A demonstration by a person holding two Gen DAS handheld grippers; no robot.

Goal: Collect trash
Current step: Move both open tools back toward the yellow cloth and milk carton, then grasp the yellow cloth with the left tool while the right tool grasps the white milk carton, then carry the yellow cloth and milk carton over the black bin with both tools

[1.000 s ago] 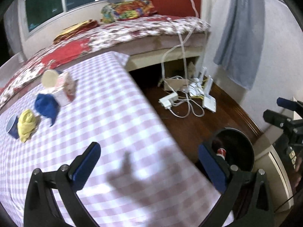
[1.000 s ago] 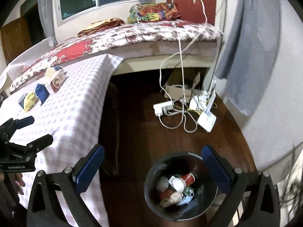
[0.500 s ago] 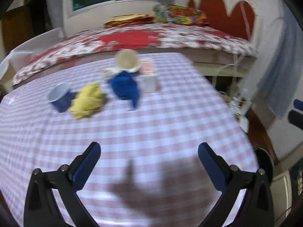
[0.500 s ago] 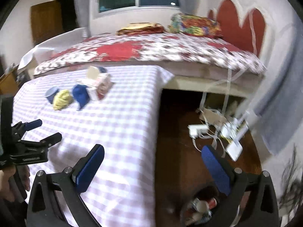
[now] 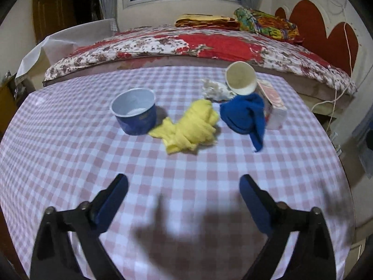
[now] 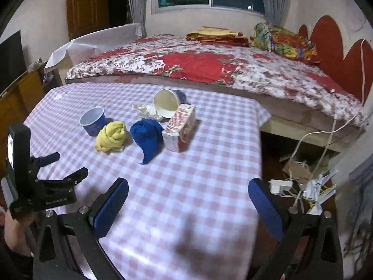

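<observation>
Pink-and-white checked cloth over the worktop, smooth and faintly glossy. Clustered in the upper middle of the left wrist view, well ahead of both claws: squat blue paper cup, upright and thin-walled; crumpled yellow cloth wad just beside it, soft and ropy; limp dark-blue cloth with a trailing tail; cream paper cup tipped on its side, mouth toward the camera; crinkled white wrapper scrap; red-and-white rectangular carton touching the blue cloth.

Left claw released, jaws just narrowed a little, nothing between them. Right claw spread wide, likewise empty.

Likely trouble:
- crushing a flimsy cup with a hard pinch
- sending the sideways cup rolling with a nudge
- skidding light pieces over the slick cloth
- dragging neighbours along by the cloth tail, given such tight packing
</observation>
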